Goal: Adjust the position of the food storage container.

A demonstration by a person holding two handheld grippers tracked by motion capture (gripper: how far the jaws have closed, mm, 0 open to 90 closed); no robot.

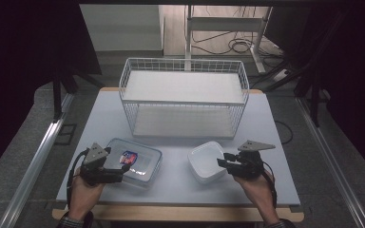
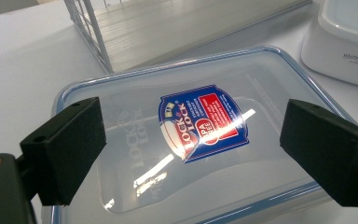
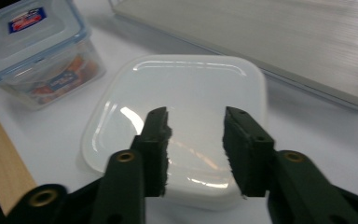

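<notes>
A black two-jaw left gripper [image 1: 105, 167] and right gripper [image 1: 233, 163] are each topped by a grey three-cornered plate. A black cable is trailed from each. Brass-coloured screw eyelets are seen at the jaw bases. Patterned cuffs are worn at the wrists.

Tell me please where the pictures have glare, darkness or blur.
Left gripper view: a bright streak of glare crosses the label of the clear lidded box, and the near jaws look soft. Right gripper view: light reflects on the white container's lid, while the shelf board behind is blurred. High view: the table is evenly lit, but both sides of the room are very dark.
</notes>
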